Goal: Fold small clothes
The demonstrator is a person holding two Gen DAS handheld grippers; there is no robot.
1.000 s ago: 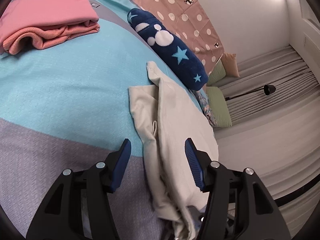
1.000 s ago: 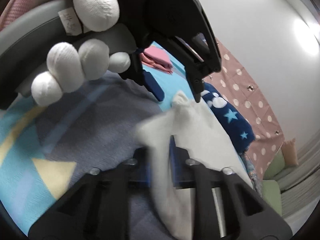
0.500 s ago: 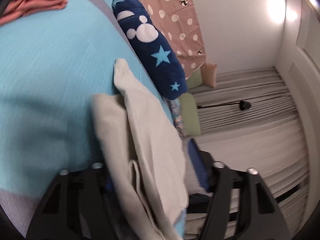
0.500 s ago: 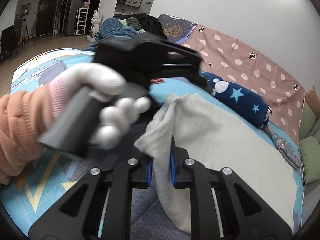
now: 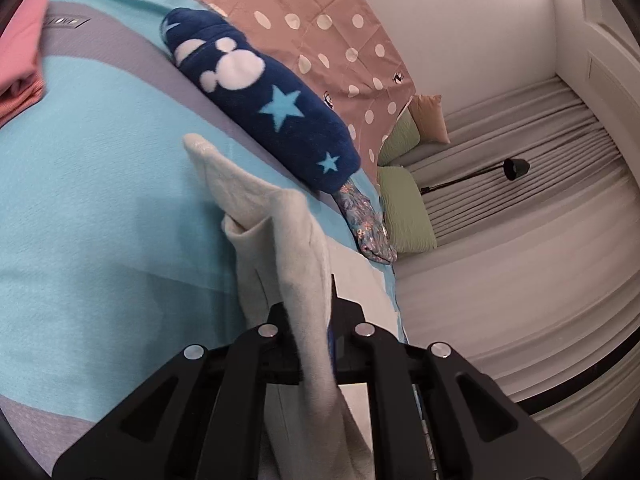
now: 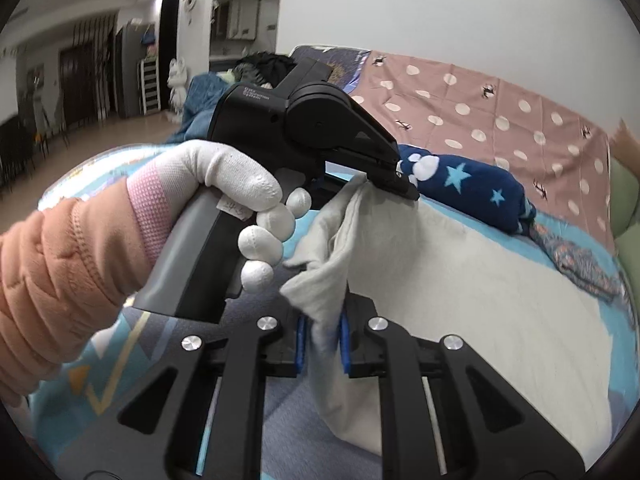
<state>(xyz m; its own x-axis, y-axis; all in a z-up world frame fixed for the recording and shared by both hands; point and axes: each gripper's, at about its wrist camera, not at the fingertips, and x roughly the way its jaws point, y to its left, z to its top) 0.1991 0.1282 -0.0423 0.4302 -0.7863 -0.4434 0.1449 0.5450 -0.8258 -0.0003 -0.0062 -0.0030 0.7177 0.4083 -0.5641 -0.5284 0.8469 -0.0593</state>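
A cream garment (image 5: 280, 220) lies on the blue and grey bedspread (image 5: 100, 200), with one edge lifted. My left gripper (image 5: 310, 312) has its jaws closing, and a fold of that cloth is pinched between them. In the right wrist view the left gripper (image 6: 394, 184) sits in a white-gloved hand (image 6: 240, 184) and grips the upper corner of the cream garment (image 6: 460, 280). My right gripper (image 6: 323, 340) is shut on a bunched lower corner, its blue pads (image 6: 301, 344) pressing the cloth.
A rolled navy blanket with stars (image 5: 260, 96) lies just beyond the garment, beside a brown dotted cover (image 5: 320, 28). Folded pink clothes (image 5: 18, 60) sit at the far left. Green pillows (image 5: 404, 208), a floral cloth (image 5: 364, 224) and a lamp (image 5: 516, 168) are at the bed's end.
My left gripper went from open over the cloth to pinched on its edge. Both grippers rose with the cloth, and the right view rolled level.
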